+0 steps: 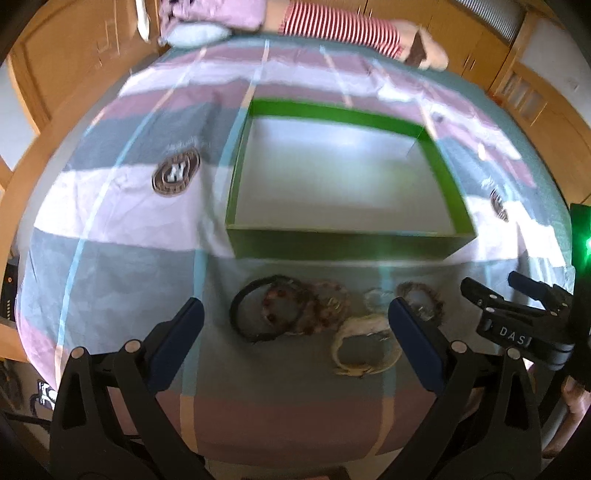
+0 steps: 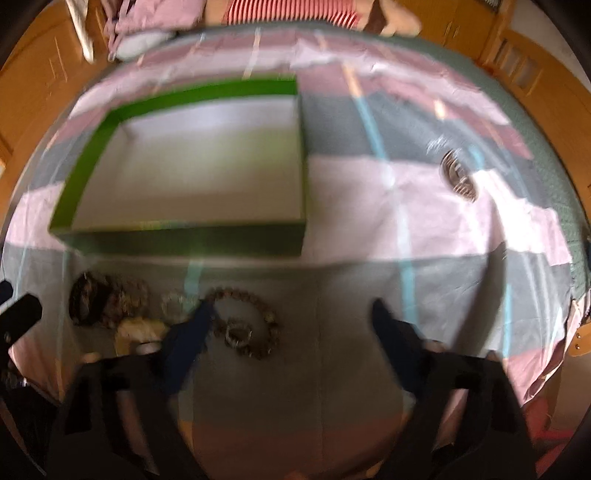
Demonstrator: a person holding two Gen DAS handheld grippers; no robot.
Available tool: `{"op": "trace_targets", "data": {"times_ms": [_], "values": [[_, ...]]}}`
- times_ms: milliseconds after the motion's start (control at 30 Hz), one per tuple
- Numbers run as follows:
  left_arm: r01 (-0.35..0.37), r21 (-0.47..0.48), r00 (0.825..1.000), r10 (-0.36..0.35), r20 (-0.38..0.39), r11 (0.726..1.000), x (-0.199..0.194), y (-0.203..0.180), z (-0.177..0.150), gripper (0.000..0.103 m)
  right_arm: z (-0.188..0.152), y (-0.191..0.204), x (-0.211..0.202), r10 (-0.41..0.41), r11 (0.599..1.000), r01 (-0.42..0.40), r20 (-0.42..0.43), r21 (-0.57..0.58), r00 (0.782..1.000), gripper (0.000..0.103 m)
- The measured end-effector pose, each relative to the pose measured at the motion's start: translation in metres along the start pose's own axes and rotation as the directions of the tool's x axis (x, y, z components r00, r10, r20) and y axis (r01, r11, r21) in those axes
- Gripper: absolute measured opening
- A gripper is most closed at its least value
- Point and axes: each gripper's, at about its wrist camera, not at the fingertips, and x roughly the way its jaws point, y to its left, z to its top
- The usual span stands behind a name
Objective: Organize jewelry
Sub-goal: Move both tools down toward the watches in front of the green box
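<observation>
My left gripper [image 1: 295,317] hangs wide apart over the jewelry pile [image 1: 317,314], nothing in it; my right gripper [image 2: 291,314] is spread too, empty, beside the beaded bracelet [image 2: 251,321]. Beyond them the green box [image 1: 343,240] sits on the striped bedspread [image 1: 110,221], bare inside, so I judge nothing's sorted yet. Only writing readable: "DAS" on the right tool's body [image 1: 513,332].

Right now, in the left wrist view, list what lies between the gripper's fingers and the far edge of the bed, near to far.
Cream bracelet → black hair band → green box → striped pillow at the far edge.
</observation>
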Motion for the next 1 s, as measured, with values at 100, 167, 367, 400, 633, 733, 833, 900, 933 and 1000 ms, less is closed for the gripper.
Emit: {"op": "trace_targets", "data": {"times_ms": [100, 167, 367, 400, 633, 733, 833, 900, 933, 1000], "values": [[0.033, -0.023, 0.997, -0.034, -0.073, 0.999, 0.017, 0.008, 0.001, 0.086, -0.001, -0.001, 0.013, 0.042, 0.999, -0.041, -0.029, 0.014, 0.999, 0.042], [0.036, -0.046, 0.994, -0.041, -0.101, 0.998, 0.028, 0.011, 0.004, 0.078, -0.001, -0.003, 0.019, 0.070, 0.997, -0.069, -0.033, 0.034, 0.997, 0.040], [0.021, -0.100, 0.986, -0.037, -0.160, 0.995, 0.056, 0.025, 0.014, 0.073, -0.001, 0.006, 0.036, 0.078, 0.997, -0.079, -0.088, -0.006, 0.993, 0.039], [0.008, -0.103, 0.985, -0.026, -0.171, 0.995, 0.060, 0.028, 0.015, 0.073, -0.001, 0.007, 0.039, 0.084, 0.996, -0.085, -0.097, -0.008, 0.992, 0.039], [-0.066, -0.111, 0.974, 0.040, -0.224, 0.992, 0.078, 0.043, 0.014, 0.073, 0.011, -0.011, 0.054, 0.060, 0.997, -0.056, -0.079, 0.050, 0.995, 0.020], [-0.105, -0.108, 0.967, 0.076, -0.241, 0.989, 0.085, 0.048, 0.013, 0.073, 0.017, -0.020, 0.048, 0.088, 0.994, -0.084, -0.058, 0.075, 0.994, 0.020], [-0.127, -0.102, 0.965, 0.099, -0.245, 0.987, 0.090, 0.050, 0.011, 0.073, 0.019, -0.021, 0.047, 0.169, 0.983, -0.163, -0.083, 0.080, 0.982, 0.020], [-0.137, -0.095, 0.962, 0.109, -0.252, 0.986, 0.096, 0.051, 0.011, 0.074, 0.019, -0.016, 0.047, 0.146, 0.989, -0.142, -0.083, 0.045, 0.986, 0.022], [-0.136, -0.096, 0.960, 0.107, -0.259, 0.986, 0.099, 0.051, 0.011, 0.074, 0.019, -0.013, 0.050, 0.122, 0.992, -0.120, -0.088, 0.028, 0.989, 0.022], [-0.136, -0.092, 0.958, 0.107, -0.266, 0.986, 0.104, 0.049, 0.010, 0.073, 0.019, -0.007, 0.054, 0.113, 0.994, -0.111, -0.098, 0.021, 0.989, 0.022]]}}
